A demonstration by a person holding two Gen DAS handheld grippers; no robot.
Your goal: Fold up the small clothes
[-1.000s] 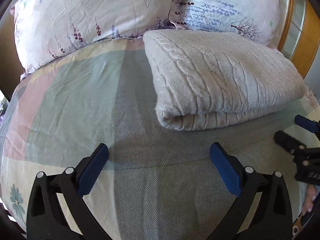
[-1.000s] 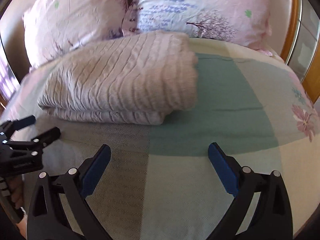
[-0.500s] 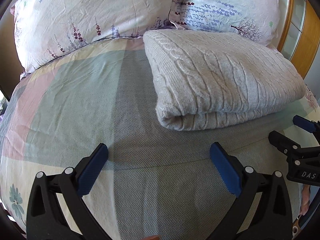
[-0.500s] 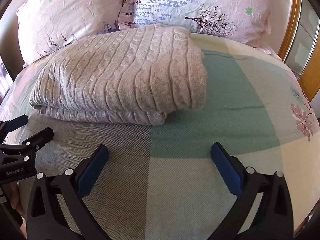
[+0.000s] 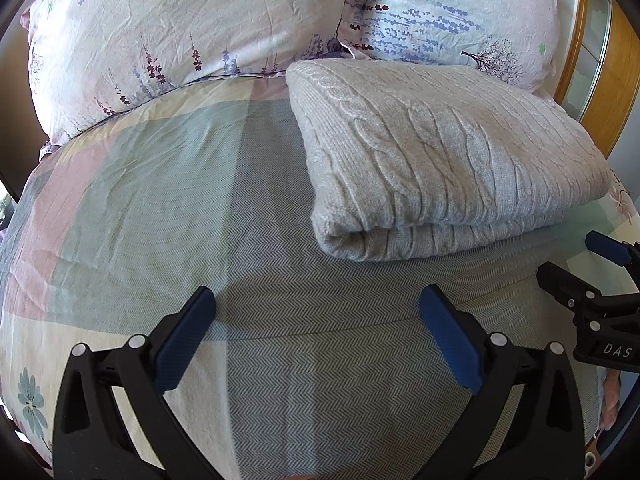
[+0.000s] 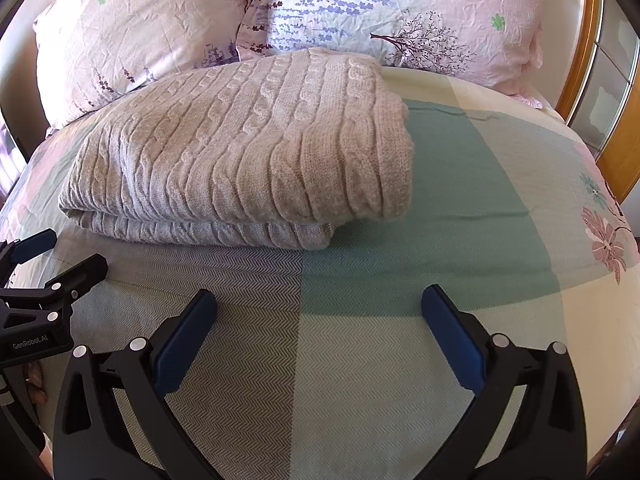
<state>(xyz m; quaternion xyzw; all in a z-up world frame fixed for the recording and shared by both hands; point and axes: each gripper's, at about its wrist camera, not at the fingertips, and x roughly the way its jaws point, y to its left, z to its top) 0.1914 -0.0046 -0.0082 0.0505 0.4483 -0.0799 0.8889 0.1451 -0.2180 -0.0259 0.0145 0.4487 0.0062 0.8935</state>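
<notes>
While both grippers hang above it, the bed's patchwork bedspread (image 5: 168, 216) fills the lower part of each view, herringbone-woven in grey, green, pink and cream blocks. Two floral pillows (image 5: 180, 32) (image 6: 400, 12) lean at the far end, and a wooden frame (image 6: 616, 148) with glass panels rises at the far right.

The folded cable-knit sweater (image 5: 432, 152) (image 6: 248, 148) lies on the bedspread just near of the pillows, its folded edges facing the grippers. Compared with half a second ago it lies in the same place and shape, and the views have barely shifted.

Left gripper (image 5: 316, 336) has its jaws spread wide, holding nothing, near and left of the sweater. Right gripper (image 6: 318, 336) is likewise spread and holding nothing, near and right of it. Each shows at the edge of the other's view (image 5: 576, 264) (image 6: 60, 256).

Bare bedspread lies between the sweater's near edge and the fingertips (image 5: 200, 304), and wide green cloth runs to the right of the sweater.
</notes>
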